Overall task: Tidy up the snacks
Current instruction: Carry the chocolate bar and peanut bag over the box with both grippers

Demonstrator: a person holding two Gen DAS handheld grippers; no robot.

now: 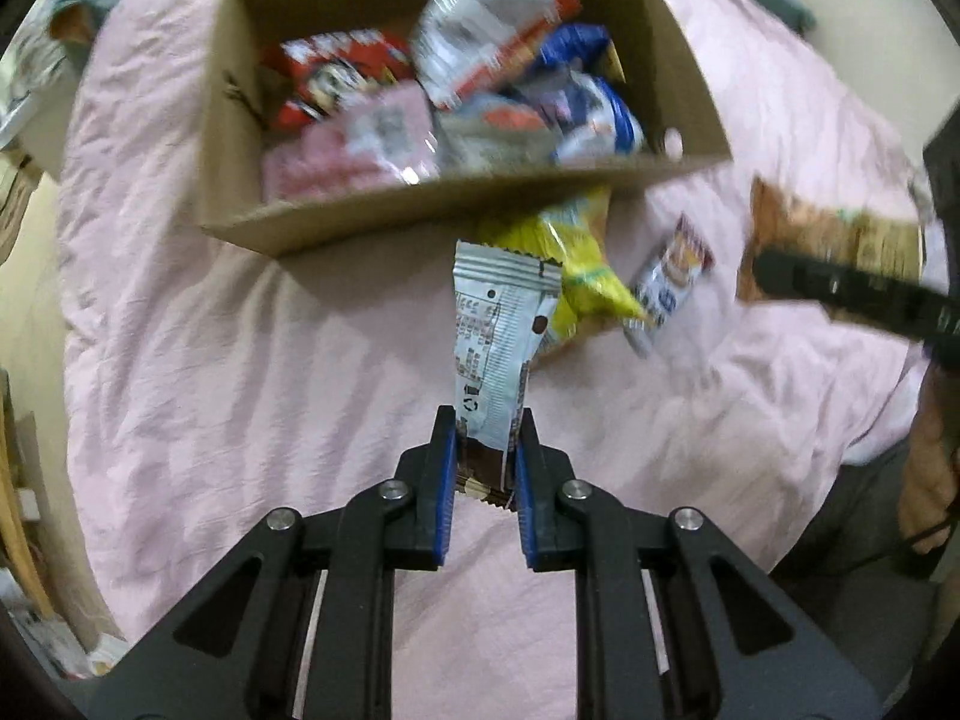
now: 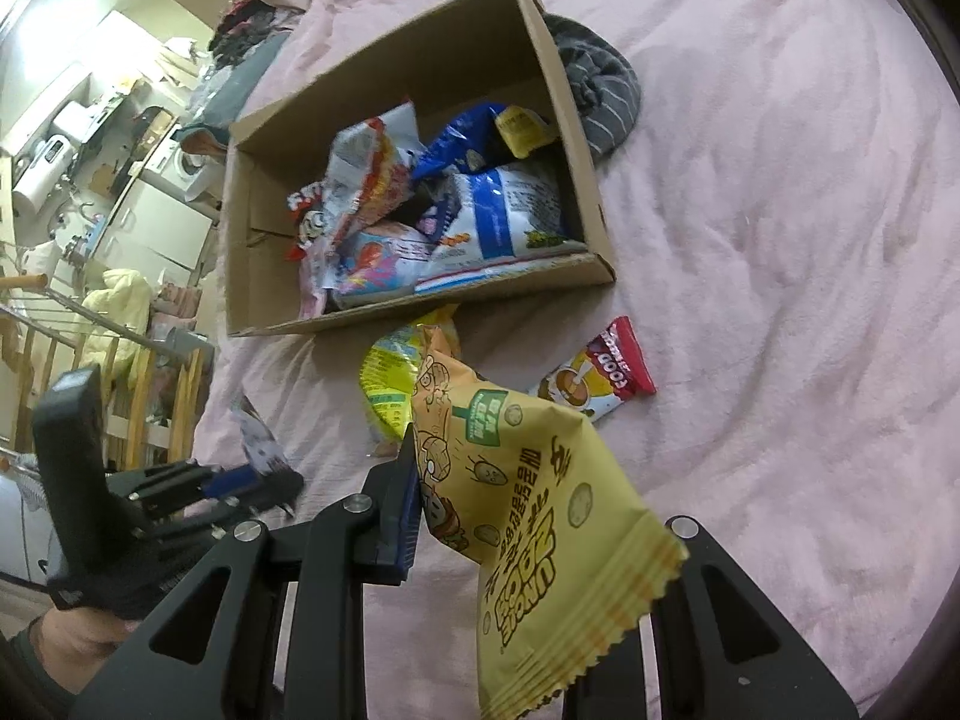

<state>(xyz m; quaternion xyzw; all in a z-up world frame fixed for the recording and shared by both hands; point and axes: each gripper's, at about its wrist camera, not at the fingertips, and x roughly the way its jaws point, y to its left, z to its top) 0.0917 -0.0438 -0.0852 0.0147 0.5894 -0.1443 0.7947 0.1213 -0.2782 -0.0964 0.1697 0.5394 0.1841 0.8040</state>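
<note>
Looking through the left wrist camera first, we list what we see.
Left gripper (image 1: pixel 486 420): we have its blue pads pressed narrow on the lower end of a silver-grey snack bar (image 1: pixel 495 336), which stands up from the jaws toward the box.
Cardboard box (image 1: pixel 384 213): it sits open on the pink blanket (image 1: pixel 240 360) just beyond the bar, and we see it blurred, with red, pink, silver and blue packets piled inside.
Yellow-green packet (image 1: pixel 573 264): it lies on the blanket against the box's near wall, partly behind the bar.
Small red-ended sachet (image 1: pixel 669 285): it lies just right of the yellow-green packet.
Right gripper (image 1: pixel 852 288): we see only a dark blurred finger entering from the right, with a tan bag behind it.

Right wrist camera:
Right gripper (image 2: pixel 480 480): we have it clamped on a yellow snack bag (image 2: pixel 540 510); the bag hides the right finger and droops toward the lens.
Cardboard box (image 2: pixel 570 144): it stands ahead of us, with packets crowded toward its right half.
Yellow-green packet (image 2: pixel 387 384): it rests between the box and our bag.
Small red-ended sachet (image 2: pixel 600 384): it lies alone on the blanket (image 2: pixel 780 240), to the right.
Grey striped cloth (image 2: pixel 600 84): it is bunched against the box's far right wall.
Left gripper (image 2: pixel 252 480): we see it low at left, a gloved hand (image 2: pixel 96 576) on its handle, with a silvery wrapper in its tips.
</note>
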